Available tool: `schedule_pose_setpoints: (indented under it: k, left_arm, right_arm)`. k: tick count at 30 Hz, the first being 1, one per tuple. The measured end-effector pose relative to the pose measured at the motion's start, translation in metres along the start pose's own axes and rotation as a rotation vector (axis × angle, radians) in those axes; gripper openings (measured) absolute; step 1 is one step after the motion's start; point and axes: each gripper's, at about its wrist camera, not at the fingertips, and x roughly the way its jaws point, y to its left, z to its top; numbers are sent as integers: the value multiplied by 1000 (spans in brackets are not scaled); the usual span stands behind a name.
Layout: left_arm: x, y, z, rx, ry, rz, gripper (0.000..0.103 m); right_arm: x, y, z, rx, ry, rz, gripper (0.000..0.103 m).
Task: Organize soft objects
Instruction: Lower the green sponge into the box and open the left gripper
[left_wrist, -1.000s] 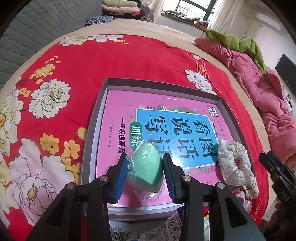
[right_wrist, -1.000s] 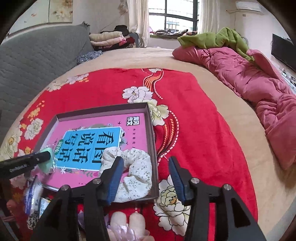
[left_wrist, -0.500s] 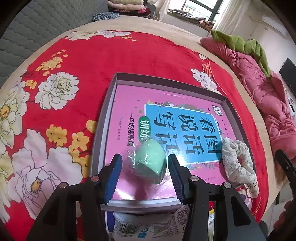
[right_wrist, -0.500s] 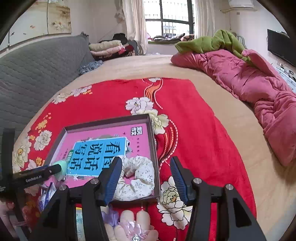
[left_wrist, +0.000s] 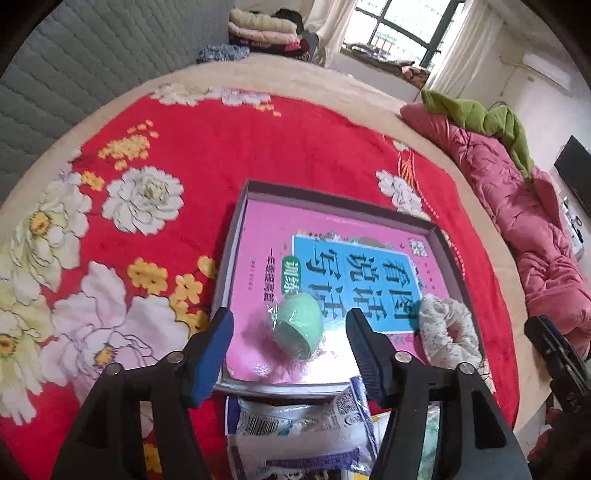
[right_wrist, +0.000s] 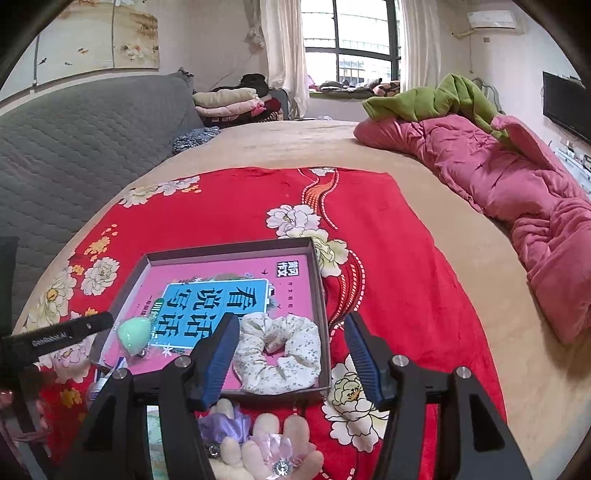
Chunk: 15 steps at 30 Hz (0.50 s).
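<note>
The left gripper (left_wrist: 290, 343) has its blue-padded jaws spread wide and opening; the mint-green egg-shaped sponge in clear plastic wrap (left_wrist: 298, 325) lies between them, touched by neither pad, on the pink book cover inside the shallow grey cardboard tray (left_wrist: 232, 248). The right gripper (right_wrist: 290, 350) is also parting its jaws, and they clasp nothing; the cream floral fabric scrunchie (right_wrist: 279, 352) lies beyond them in the tray's near right corner, apart from the pads.

The tray rests on a red fleece blanket printed with white and yellow flowers (left_wrist: 207, 147), spread over a beige bed (right_wrist: 461, 236). A crumpled pink quilt (right_wrist: 517, 192) with a green garment (right_wrist: 443, 99) on it lies along the bed's right side. Just before the tray's near edge sit a white printed plastic packet (left_wrist: 299, 428) and a plush toy with a lilac bow (right_wrist: 258, 446).
</note>
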Motion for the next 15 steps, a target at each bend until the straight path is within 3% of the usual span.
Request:
schedule_pose_setpoints:
  k: [8, 15]
  left_arm:
    - [-41, -10, -3, 37, -63, 7, 69]
    - [-67, -11, -7, 17, -74, -50, 71]
  right_arm:
    - [-16, 6, 5, -22, -48, 8, 65]
    - [-34, 7, 11, -16, -90, 19, 68]
